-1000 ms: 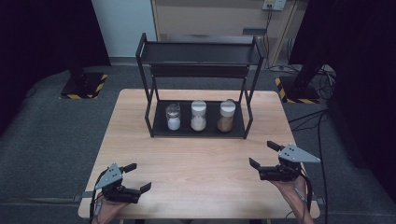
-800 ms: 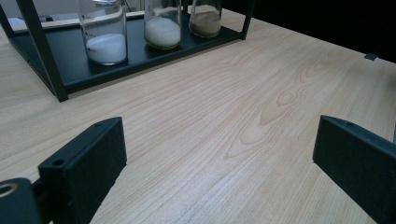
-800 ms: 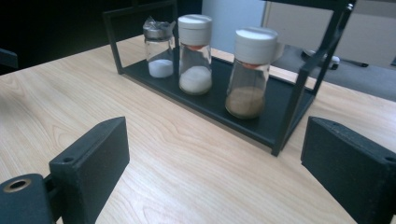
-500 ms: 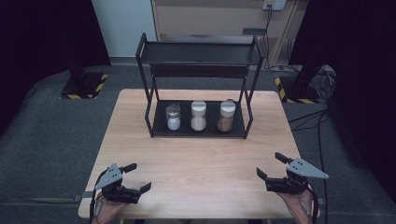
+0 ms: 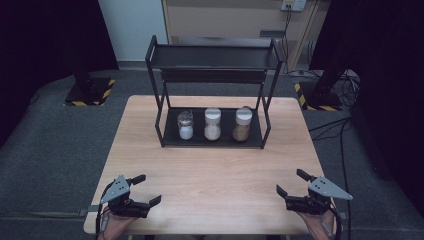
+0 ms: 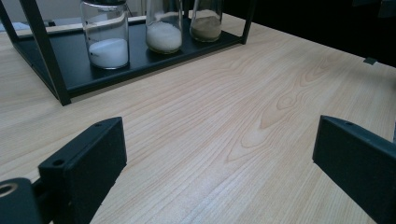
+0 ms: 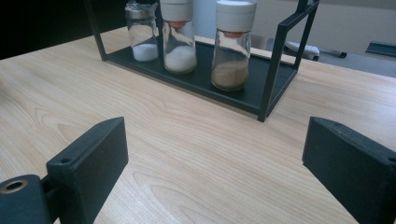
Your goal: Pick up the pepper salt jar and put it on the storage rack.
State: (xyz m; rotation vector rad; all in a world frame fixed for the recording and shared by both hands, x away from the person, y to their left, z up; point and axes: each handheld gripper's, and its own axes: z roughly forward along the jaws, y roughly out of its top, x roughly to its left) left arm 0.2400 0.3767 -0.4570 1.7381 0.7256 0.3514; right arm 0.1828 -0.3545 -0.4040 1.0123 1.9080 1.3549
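Observation:
A black two-tier rack [image 5: 215, 57] stands at the back middle of the wooden table [image 5: 215, 175]. Its bottom shelf holds three glass jars in a row: a dark-lidded jar of white powder [image 5: 185, 125], a white-lidded jar of white grains [image 5: 212, 125], and a white-lidded jar of brown powder [image 5: 242, 125]. My left gripper [image 5: 149, 188] is open and empty near the front left edge. Open too and holding nothing, my right gripper [image 5: 290, 181] is near the front right edge. Both are far from the rack and point toward it.
The rack's top shelf is bare. A wide stretch of bare tabletop [image 6: 243, 102] lies between the grippers and the rack. Dark floor, cables [image 5: 345, 125] and stands with yellow-black tape [image 5: 90, 92] surround the table.
My right gripper has drawn back toward the table's front edge and slightly rightward. The left gripper has barely shifted. The jars and rack have not moved.

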